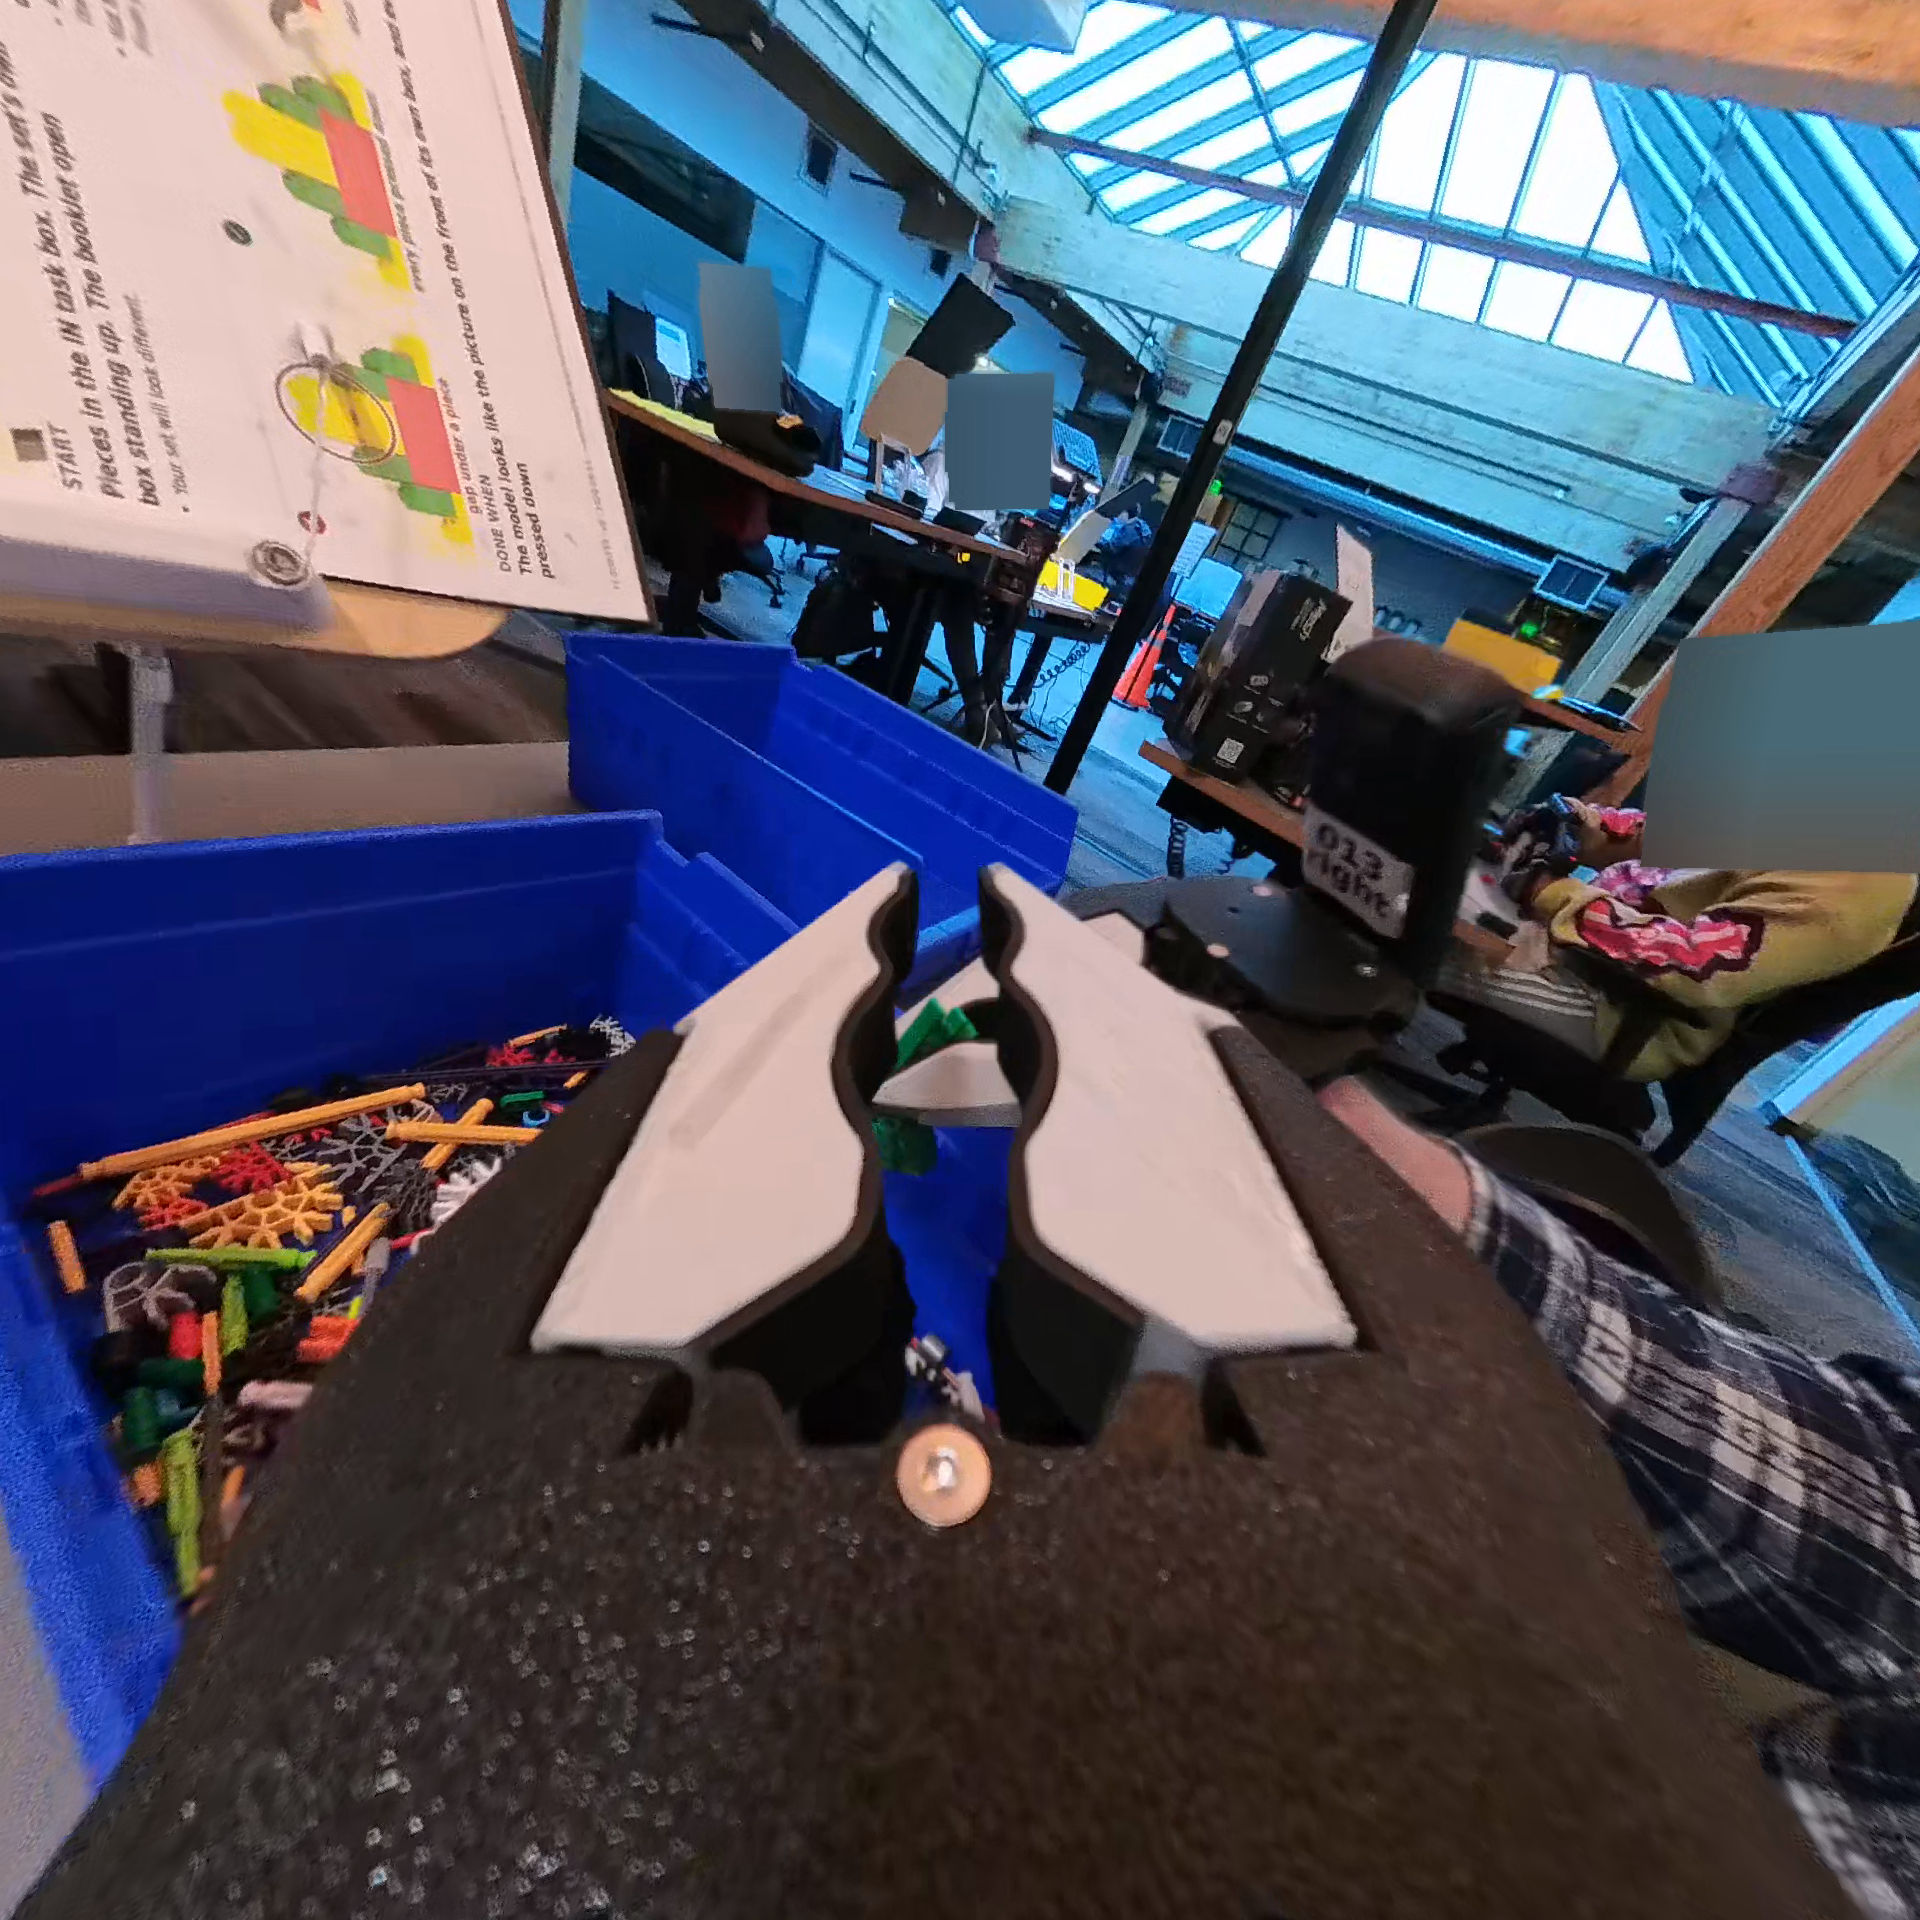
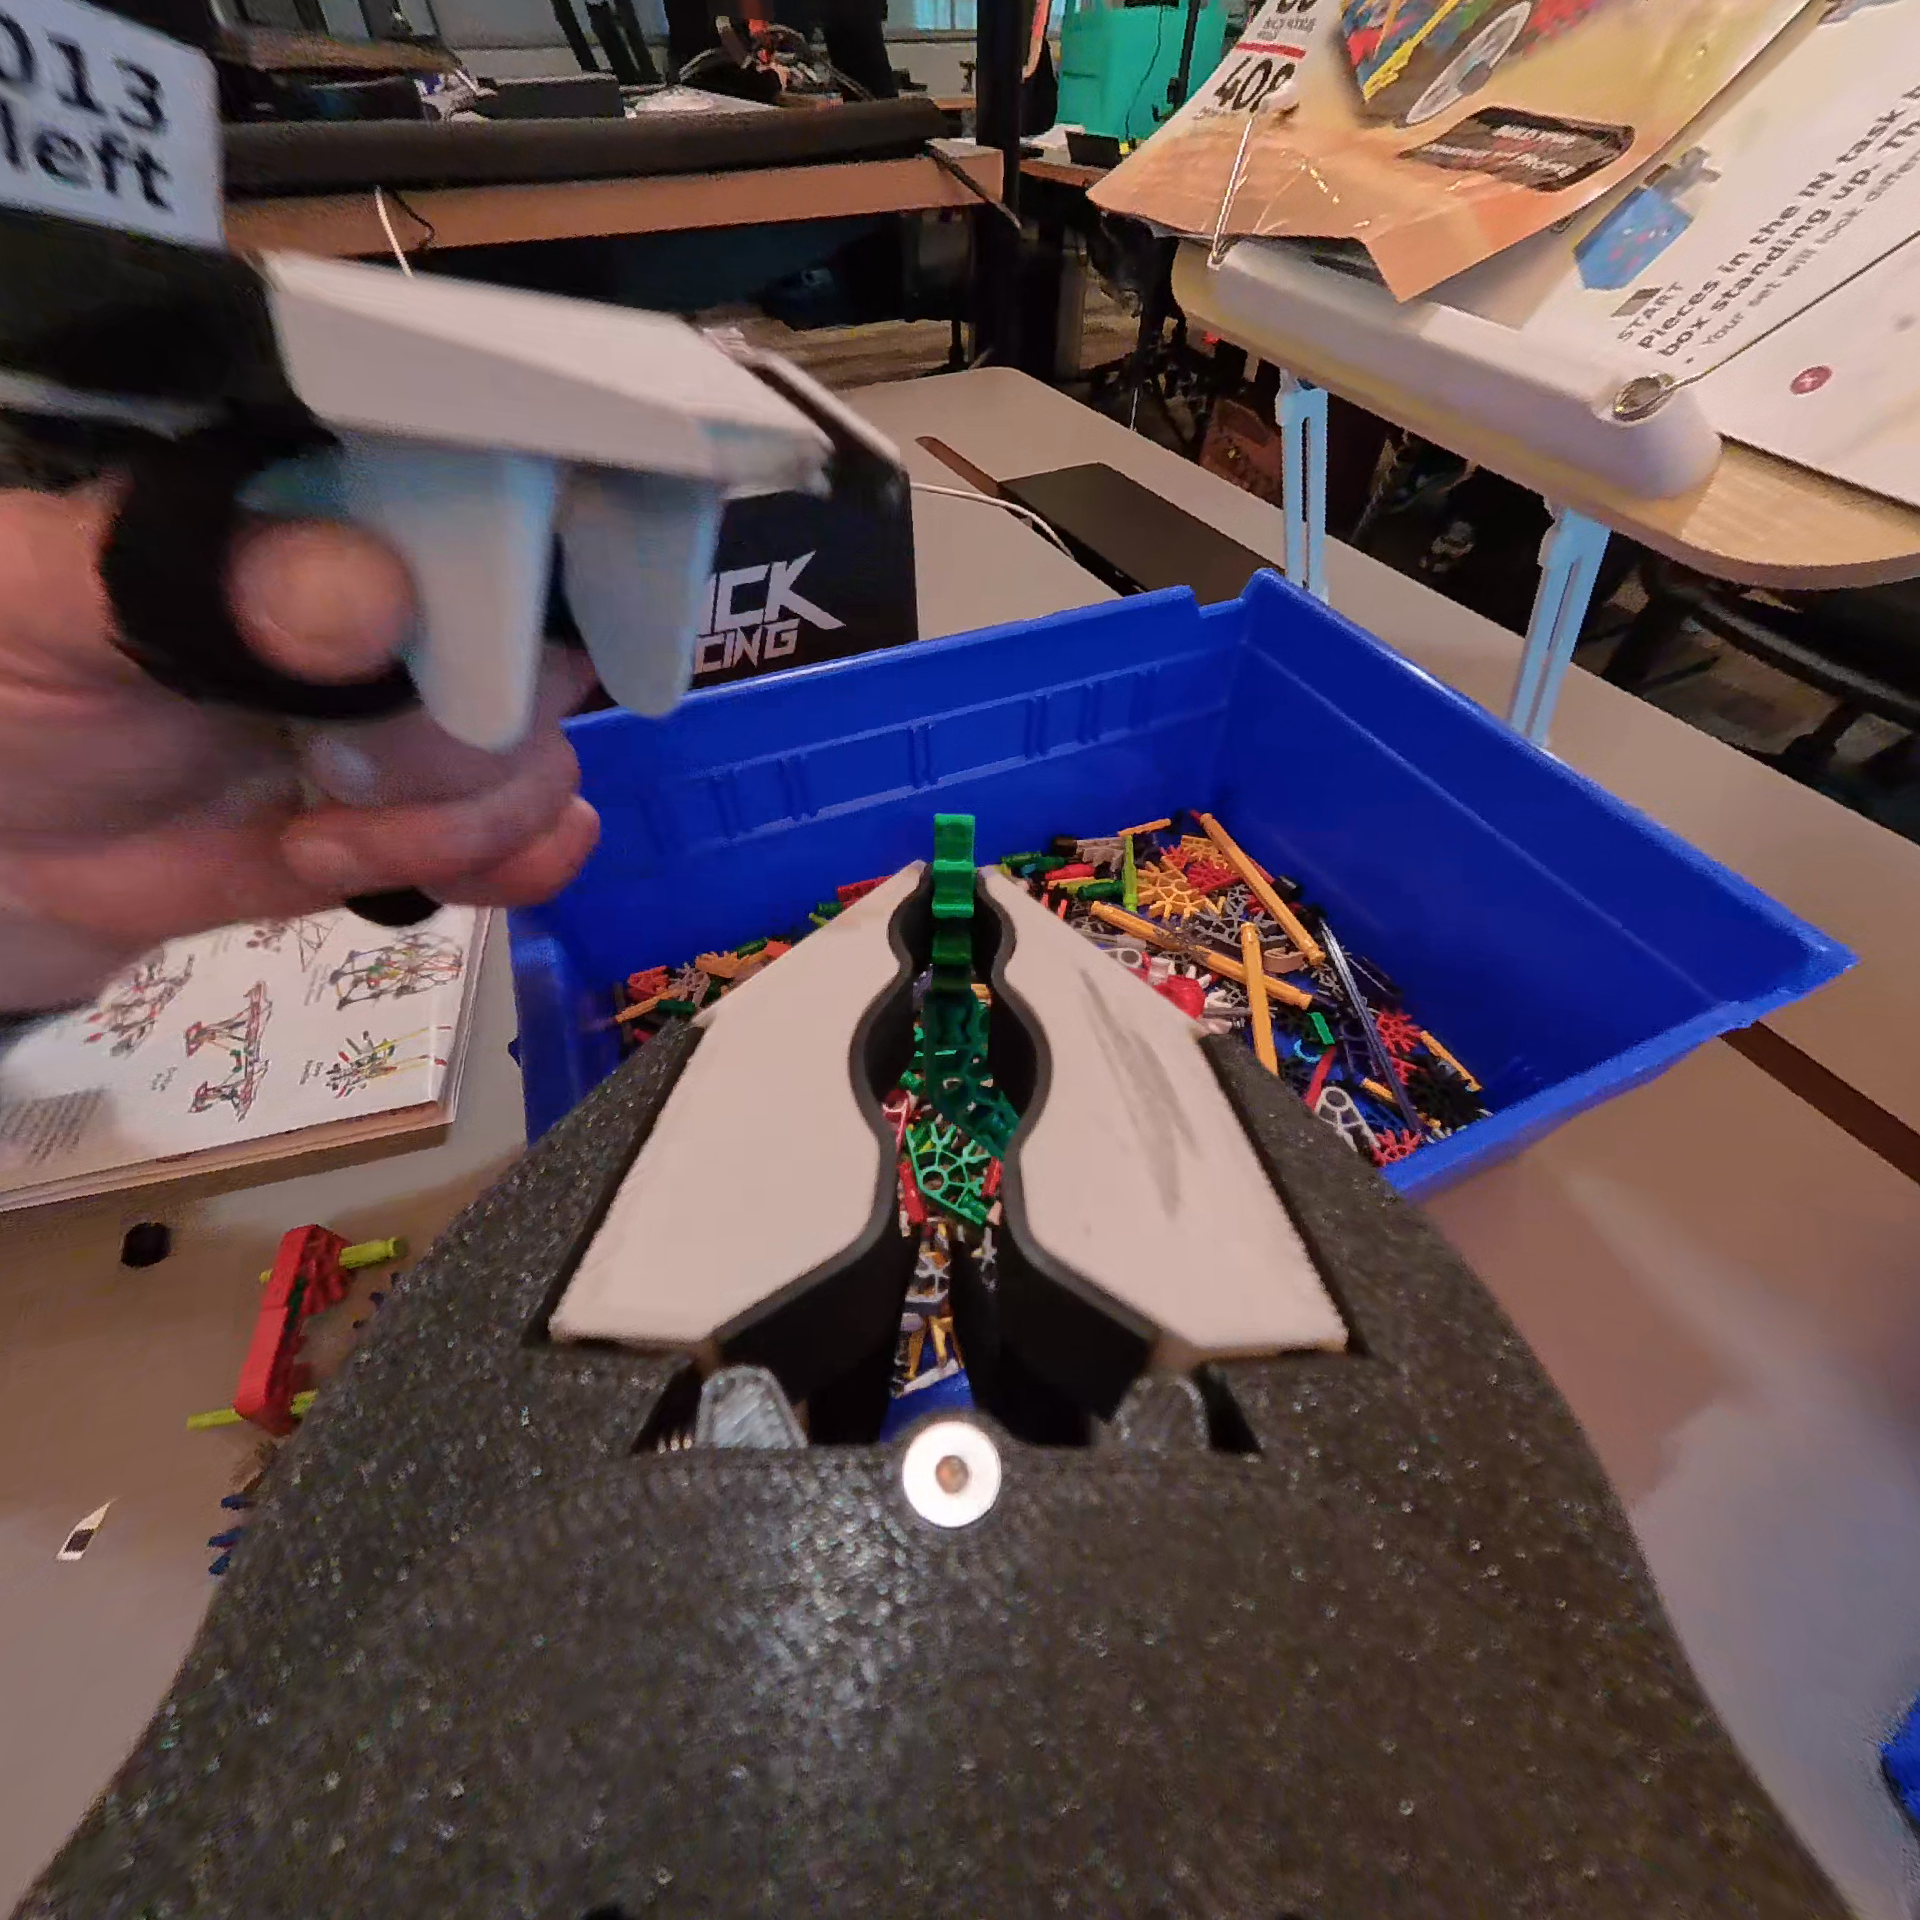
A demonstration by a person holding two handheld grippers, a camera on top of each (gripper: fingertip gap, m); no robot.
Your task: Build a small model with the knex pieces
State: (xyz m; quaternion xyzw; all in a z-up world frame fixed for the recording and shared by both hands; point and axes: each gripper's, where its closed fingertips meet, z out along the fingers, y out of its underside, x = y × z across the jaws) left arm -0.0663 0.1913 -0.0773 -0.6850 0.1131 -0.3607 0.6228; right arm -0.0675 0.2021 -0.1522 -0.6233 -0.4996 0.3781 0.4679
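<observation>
Left of the blue bin (image 2: 1507, 831) a small red-and-green assembly (image 2: 286, 1320) lies on the table. The left gripper (image 1: 945, 914) hangs over the bin, fingers a slit apart, apparently empty. The right gripper (image 2: 953, 883), above the bin's loose rods and connectors, pinches a green connector chain (image 2: 953, 868).
</observation>
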